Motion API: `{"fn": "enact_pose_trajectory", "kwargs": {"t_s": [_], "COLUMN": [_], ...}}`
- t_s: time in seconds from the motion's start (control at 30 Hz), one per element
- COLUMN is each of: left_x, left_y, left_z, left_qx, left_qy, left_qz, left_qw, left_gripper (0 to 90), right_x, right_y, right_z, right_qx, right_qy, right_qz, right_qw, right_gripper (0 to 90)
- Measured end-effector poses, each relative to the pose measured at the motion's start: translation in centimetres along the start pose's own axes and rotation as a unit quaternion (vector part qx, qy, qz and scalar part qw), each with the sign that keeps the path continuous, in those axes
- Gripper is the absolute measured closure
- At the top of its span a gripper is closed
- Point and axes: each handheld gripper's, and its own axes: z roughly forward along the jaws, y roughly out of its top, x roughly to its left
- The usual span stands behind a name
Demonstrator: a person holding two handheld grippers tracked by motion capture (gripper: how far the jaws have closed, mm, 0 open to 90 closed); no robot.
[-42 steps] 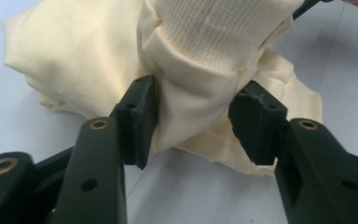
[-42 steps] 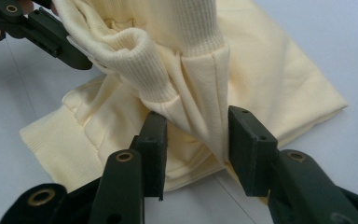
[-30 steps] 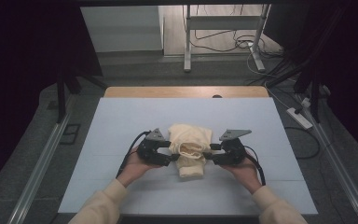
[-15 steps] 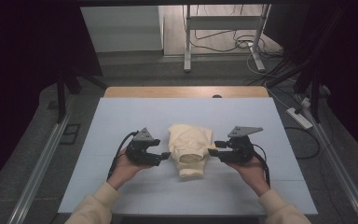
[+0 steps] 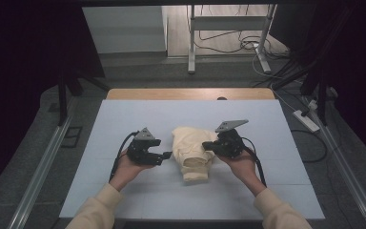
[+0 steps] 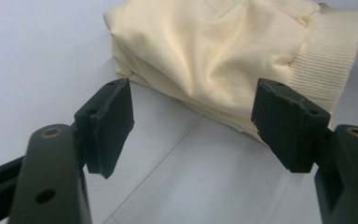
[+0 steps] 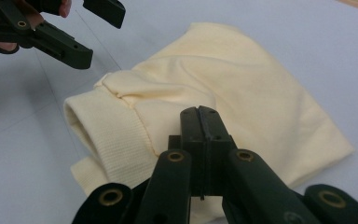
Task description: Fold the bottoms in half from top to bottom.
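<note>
Rising off the cream garment (image 5: 191, 151), right claw (image 7: 199, 116) has clenched empty; left claw (image 6: 193, 119) gapes beside it.

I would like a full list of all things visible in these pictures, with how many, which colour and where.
folded garment: one, pale yellow, with a ribbed cuff or hem, middle of the mat, between the two grippers
mat: one, pale blue-grey, covers most of the table
table: one, wood-coloured strip showing at the far edge
metal stand: one, grey, on the floor beyond the table
cables: several, dark and light, on the floor by the stand
power strip: one, white, floor right of the table
left gripper: one, black, jaws open, just left of the garment, apart from it
right gripper: one, black, jaws shut with nothing between them, over the garment's right side
sleeves: two, pale yellow, bottom edge
</note>
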Motion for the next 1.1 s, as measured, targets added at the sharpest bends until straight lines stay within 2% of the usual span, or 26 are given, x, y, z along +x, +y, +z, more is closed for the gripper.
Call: {"fn": "enact_pose_trajectory", "kwargs": {"t_s": [0.2,0.4,0.57,0.73,0.9,1.03,1.1], "left_x": [0.1,0.1,0.2,0.3,0.3,0.3,0.2], "left_y": [0.0,-0.1,-0.2,-0.3,-0.4,-0.4,-0.5], "left_z": [-0.1,-0.2,-0.3,-0.4,-0.5,-0.5,-0.6], "left_qx": [-0.001,0.001,0.001,0.001,0.003,0.004,0.004], "left_qy": [0.002,0.002,0.002,0.003,0.004,0.004,0.004], "left_qz": [0.000,0.001,0.001,0.001,0.000,0.001,0.002], "left_qw": [1.0000,1.0000,1.0000,1.0000,1.0000,1.0000,1.0000], "left_gripper": [28.9,28.7,28.5,28.4,28.4,28.3,28.3], "right_x": [0.3,1.5,2.6,3.3,4.1,4.3,4.2], "right_y": [0.6,1.6,1.2,0.1,-1.3,-2.3,-2.6], "right_z": [0.5,1.2,1.9,2.3,2.4,2.9,3.2], "right_qx": [-0.003,-0.012,0.009,0.033,0.064,0.077,0.077], "right_qy": [0.006,0.023,0.038,0.048,0.038,0.035,0.040], "right_qz": [-0.005,-0.021,-0.033,-0.034,-0.061,-0.063,-0.056], "right_qw": [1.0000,0.9994,0.9987,0.9977,0.9954,0.9944,0.9947], "right_gripper": [89.3,89.3,89.3,89.3,89.3,89.3,89.4]}}
